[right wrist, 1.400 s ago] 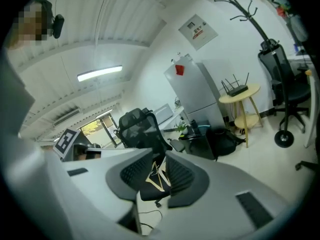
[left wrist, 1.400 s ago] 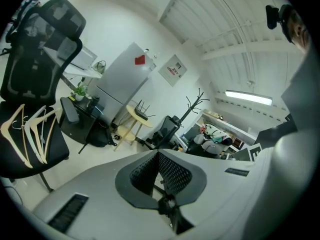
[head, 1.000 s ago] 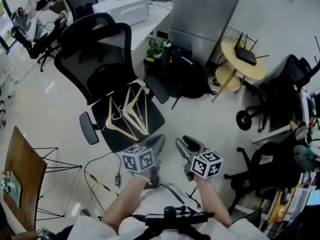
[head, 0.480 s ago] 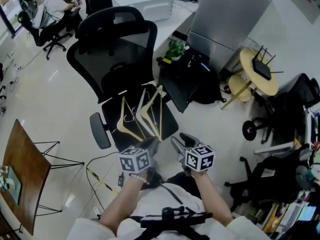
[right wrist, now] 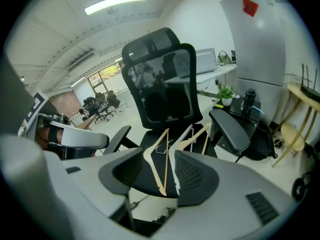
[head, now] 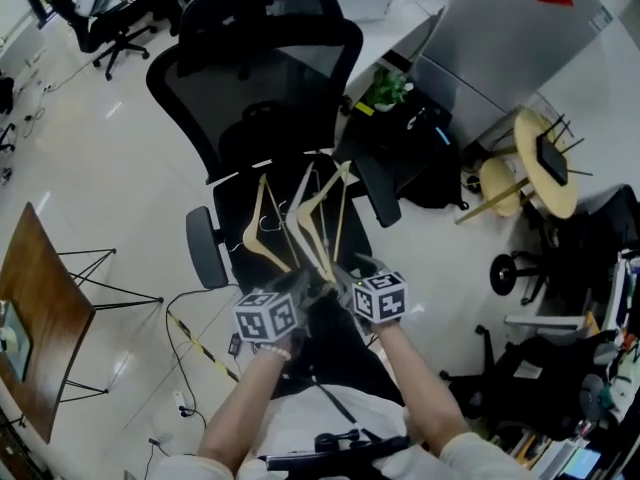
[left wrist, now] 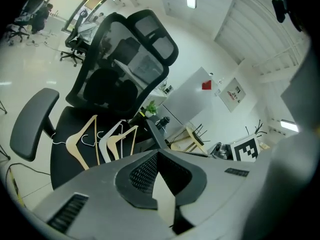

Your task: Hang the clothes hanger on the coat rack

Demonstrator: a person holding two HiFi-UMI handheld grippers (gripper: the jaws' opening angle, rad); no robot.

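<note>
Three clothes hangers lie on the black office chair's seat: a wooden hanger on the left, a white hanger in the middle and another wooden hanger on the right. My left gripper hovers at the seat's front edge, shut with nothing in it. My right gripper is beside it. In the right gripper view its jaws are opening with nothing between them, and a wooden hanger lies beyond the gap. The left gripper view has the hangers to the left of its jaws. No coat rack is in view.
A brown table on thin black legs stands at the left. Cables trail over the floor by the chair. Black bags, a potted plant, a round yellow side table and a grey cabinet crowd the right.
Both grippers have moved forward and down to the front edge of the chair seat. The head view has closed in on the chair. The right jaws stand wider apart.
</note>
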